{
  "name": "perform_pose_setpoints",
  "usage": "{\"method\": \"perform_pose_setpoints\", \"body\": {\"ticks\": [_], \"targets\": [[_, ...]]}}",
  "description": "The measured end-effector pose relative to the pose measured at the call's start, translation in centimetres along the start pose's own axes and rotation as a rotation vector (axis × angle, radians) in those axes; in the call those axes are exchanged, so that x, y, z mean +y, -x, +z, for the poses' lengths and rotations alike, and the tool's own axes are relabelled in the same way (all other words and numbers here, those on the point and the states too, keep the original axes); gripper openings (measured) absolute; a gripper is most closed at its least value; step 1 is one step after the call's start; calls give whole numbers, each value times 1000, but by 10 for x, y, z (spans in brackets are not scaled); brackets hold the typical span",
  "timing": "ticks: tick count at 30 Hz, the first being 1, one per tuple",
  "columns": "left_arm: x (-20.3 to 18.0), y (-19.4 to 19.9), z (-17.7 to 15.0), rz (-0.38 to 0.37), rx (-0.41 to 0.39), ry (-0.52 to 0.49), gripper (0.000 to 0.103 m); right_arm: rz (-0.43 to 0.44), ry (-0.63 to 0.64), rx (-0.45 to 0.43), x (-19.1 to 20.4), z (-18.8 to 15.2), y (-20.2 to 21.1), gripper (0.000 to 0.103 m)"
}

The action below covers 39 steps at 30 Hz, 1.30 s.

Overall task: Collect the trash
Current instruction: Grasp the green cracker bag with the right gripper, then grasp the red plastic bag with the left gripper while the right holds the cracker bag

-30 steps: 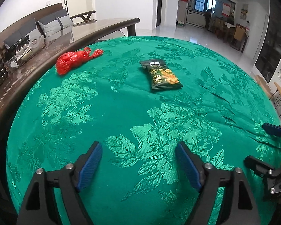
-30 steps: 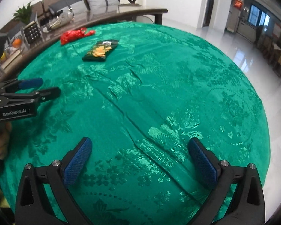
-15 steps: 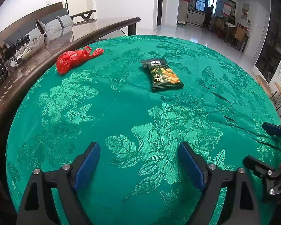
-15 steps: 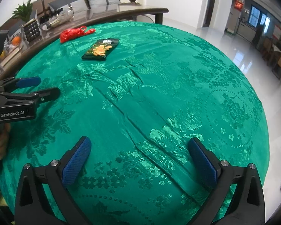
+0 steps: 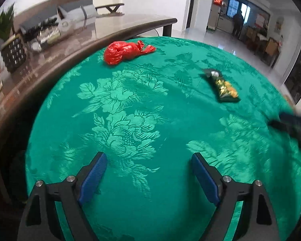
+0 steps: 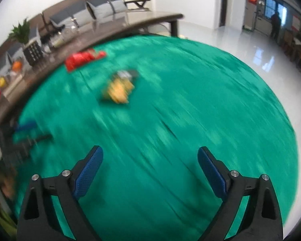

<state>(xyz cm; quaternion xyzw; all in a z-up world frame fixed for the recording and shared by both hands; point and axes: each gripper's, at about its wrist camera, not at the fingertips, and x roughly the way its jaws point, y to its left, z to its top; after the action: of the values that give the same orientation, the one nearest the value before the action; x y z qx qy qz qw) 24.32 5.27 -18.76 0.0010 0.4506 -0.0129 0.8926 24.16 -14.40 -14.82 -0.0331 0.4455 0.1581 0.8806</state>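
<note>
Both claws hang wide open and empty over the green tabletop [image 5: 142, 210]. From the left claw [image 5: 149, 177], the red plastic bag [image 5: 126, 52] lies far and slightly left. The snack packet [image 5: 222, 86] lies far right, its long axis running near-to-far, likely nearer the right claw [image 6: 150, 170], whose view is blurred.

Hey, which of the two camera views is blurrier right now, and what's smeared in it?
Right wrist view: heavy motion blur, smearing the snack packet, red plastic bag and green tablecloth; only the right tool stays crisp. Left wrist view: mostly sharp, with the bag clear and blur mainly at the right edge.
</note>
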Motion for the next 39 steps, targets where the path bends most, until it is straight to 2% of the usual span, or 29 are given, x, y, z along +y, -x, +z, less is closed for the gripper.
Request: {"method": "perform_pose_setpoints", "body": {"ticks": [2, 4, 6, 7, 8, 10, 14, 17, 20, 22, 24, 27, 29, 34, 37, 38, 39], "targets": [[-1, 0, 0, 5, -11, 10, 89, 7, 11, -2, 21, 30, -22, 94], [0, -1, 1, 10, -17, 20, 89, -15, 28, -8, 39, 50, -43, 93], [1, -2, 1, 8, -18, 22, 89, -40, 32, 21, 49, 62, -66, 92], [1, -2, 1, 8, -18, 22, 89, -62, 26, 41, 51, 64, -77, 89], [1, -3, 2, 7, -17, 20, 89, -77, 15, 57, 52, 64, -84, 76], [2, -2, 2, 6, -18, 18, 89, -108, 3, 27, 48, 59, -82, 50], [1, -3, 3, 10, -16, 14, 89, -83, 12, 18, 29, 31, -54, 50], [0, -5, 4, 13, -15, 15, 91, -80, 61, 29, 17, -7, -20, 51], [-1, -6, 5, 15, -13, 16, 93, -80, 123, 31, 14, -44, 4, 53], [-1, -6, 5, 14, -12, 17, 93, -94, 145, 4, 11, -57, 12, 62], [-1, -6, 5, 11, -13, 18, 93, -83, 109, -13, 5, -63, 12, 101], [1, -12, 13, -13, -10, -5, 93, -60, 84, 24, 0, -60, 6, 103], [7, -25, 34, -42, 11, -55, 94, -64, 89, 25, 1, -58, 5, 103], [34, -58, 99, -12, -67, -154, 93, -65, 90, 25, 2, -59, 6, 103], [50, -92, 126, 10, -33, -207, 96, -65, 89, 25, 2, -60, 6, 103], [58, -97, 133, -37, -44, -190, 96, -65, 89, 25, 2, -60, 6, 103], [66, -106, 142, -65, -22, -156, 96, -65, 90, 25, 2, -59, 6, 103]]}}
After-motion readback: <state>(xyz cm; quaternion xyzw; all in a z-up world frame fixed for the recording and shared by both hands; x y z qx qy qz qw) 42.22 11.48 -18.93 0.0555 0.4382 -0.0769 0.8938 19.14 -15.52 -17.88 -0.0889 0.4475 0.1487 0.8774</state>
